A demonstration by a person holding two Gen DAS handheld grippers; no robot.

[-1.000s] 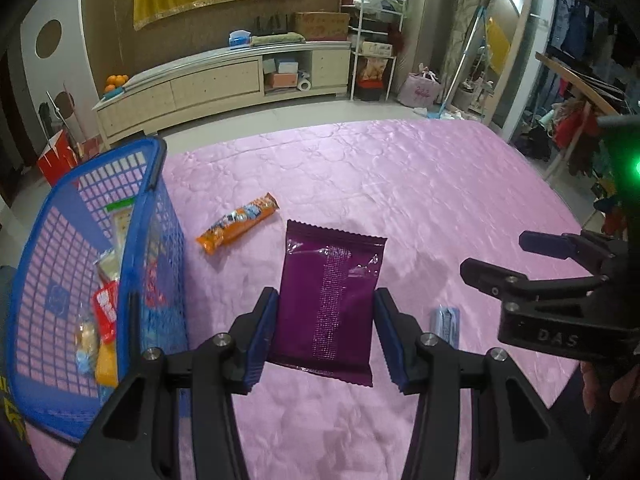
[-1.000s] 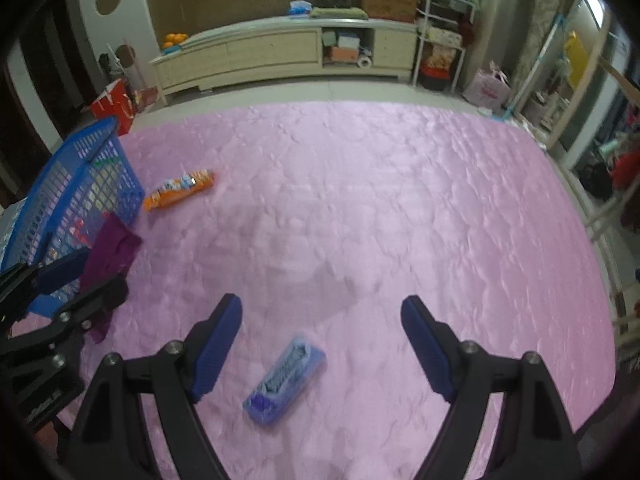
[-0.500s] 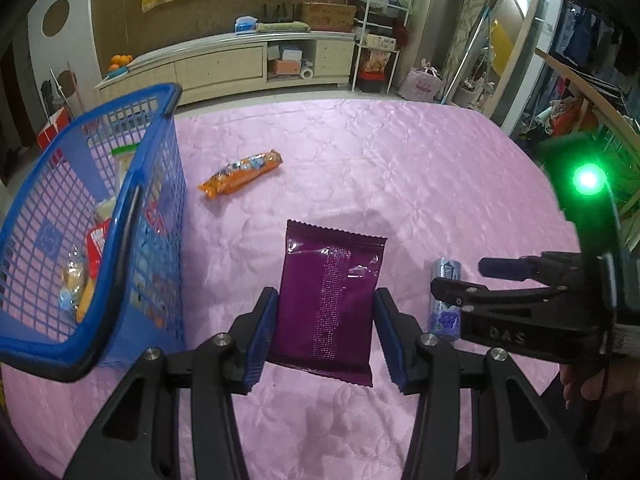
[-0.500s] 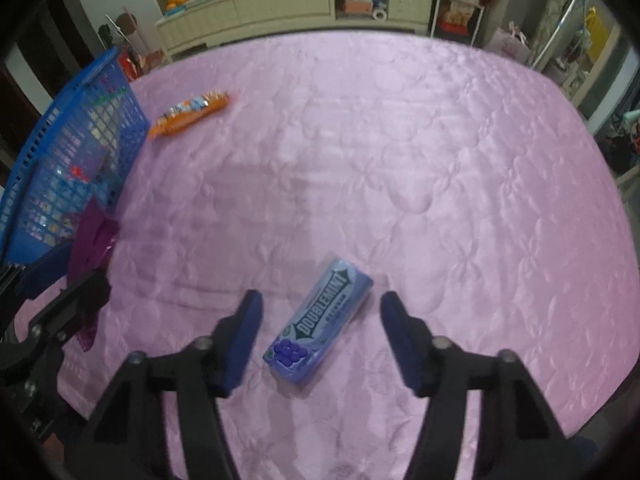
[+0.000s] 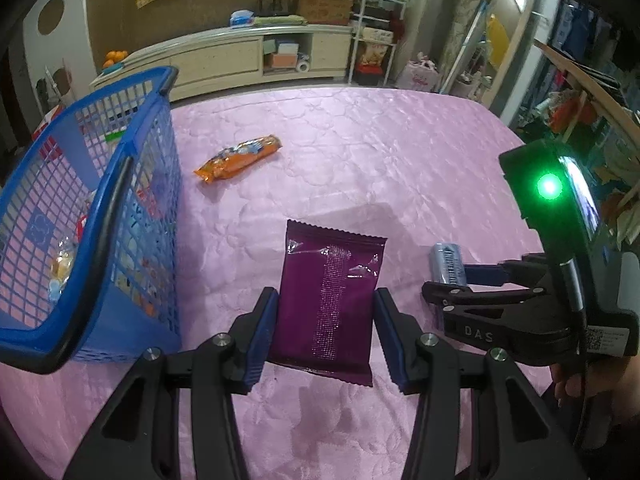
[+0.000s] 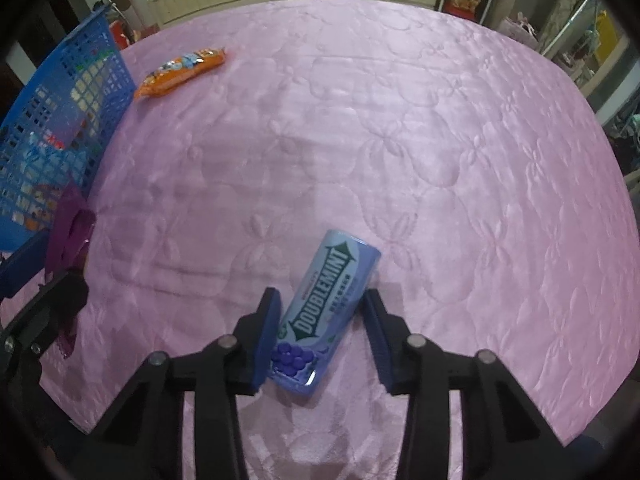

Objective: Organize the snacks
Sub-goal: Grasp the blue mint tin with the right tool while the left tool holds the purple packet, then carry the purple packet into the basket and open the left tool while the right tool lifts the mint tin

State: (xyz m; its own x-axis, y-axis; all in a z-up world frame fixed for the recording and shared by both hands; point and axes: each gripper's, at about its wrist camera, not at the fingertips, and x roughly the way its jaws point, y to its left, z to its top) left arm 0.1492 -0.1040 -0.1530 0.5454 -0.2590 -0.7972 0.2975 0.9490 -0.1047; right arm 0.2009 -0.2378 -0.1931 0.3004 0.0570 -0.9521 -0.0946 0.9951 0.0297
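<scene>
- Snacks, nearest first: purple packet (image 5: 332, 304) is clamped between the blue pads of the left gripper (image 5: 326, 328), held flat above the pink quilted surface (image 5: 360, 152) near its near edge, its shadow on the cloth below.
- Right gripper (image 6: 322, 332): jaws apart, straddling the Doublemint gum container (image 6: 326, 308). Left pad (image 6: 269, 332) touches or nearly touches the container's side; right pad stands clear of it. Container lies on its side on the surface, near the near edge, tilted with its far end to the right.
- In the left wrist view, right gripper (image 5: 472, 284) sits just right of the purple packet, with the gum container's far end showing past its fingers.
- Blue basket (image 5: 132, 184) stands at the left edge of the surface, just left of the left gripper. Several wrapped snacks lie inside; details blurred through the mesh.
- Orange snack pack (image 5: 238, 158) lies flat farther out, toward the far left, near the basket's right wall but apart from it.
</scene>
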